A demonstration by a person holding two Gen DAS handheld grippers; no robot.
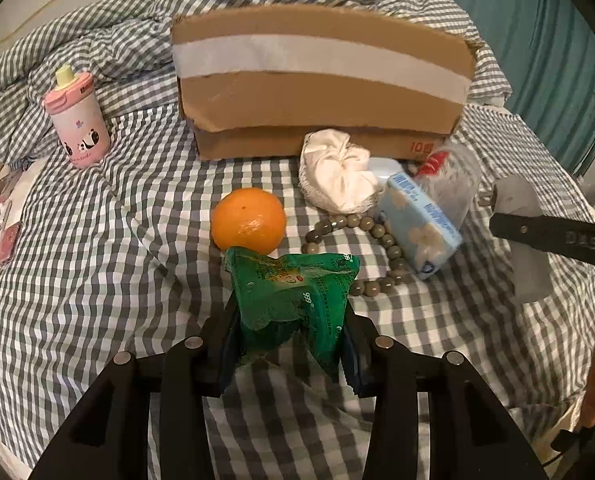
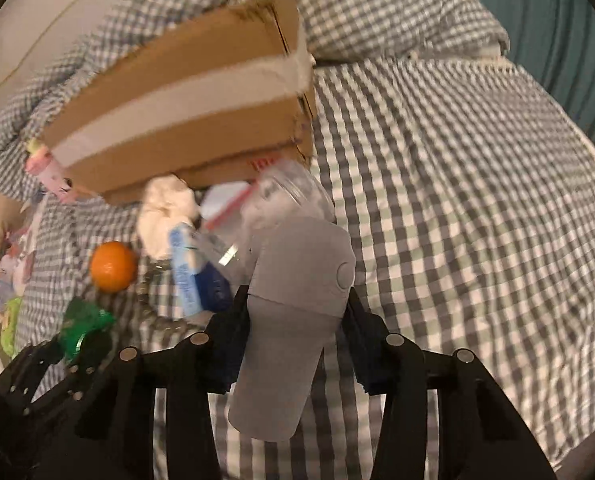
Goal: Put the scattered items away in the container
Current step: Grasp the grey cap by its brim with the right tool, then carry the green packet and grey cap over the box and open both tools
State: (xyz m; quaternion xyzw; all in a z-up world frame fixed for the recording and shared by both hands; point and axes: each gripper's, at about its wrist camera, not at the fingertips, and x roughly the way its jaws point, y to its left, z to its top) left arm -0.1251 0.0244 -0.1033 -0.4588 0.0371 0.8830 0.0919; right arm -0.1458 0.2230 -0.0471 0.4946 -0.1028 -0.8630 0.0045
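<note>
My left gripper (image 1: 291, 320) is shut on a green snack packet (image 1: 293, 296) and holds it just in front of an orange (image 1: 249, 219). My right gripper (image 2: 297, 312) is shut on a grey handheld device (image 2: 297, 312), also in the left wrist view (image 1: 525, 240). The cardboard box (image 1: 317, 92) with a white tape band stands at the back, also in the right wrist view (image 2: 185, 112). Before it lie a white cloth bundle (image 1: 339, 170), a blue tissue pack (image 1: 421, 224), a bead bracelet (image 1: 377, 240) and a clear plastic bag (image 1: 453, 176).
A pink cup (image 1: 79, 120) with a yellow spout stands at the left of the box. Everything rests on a grey checked bedsheet (image 1: 97, 260) with rumpled bedding behind. Small cards (image 1: 1, 220) lie at the far left edge. A teal curtain (image 1: 545, 40) hangs at the right.
</note>
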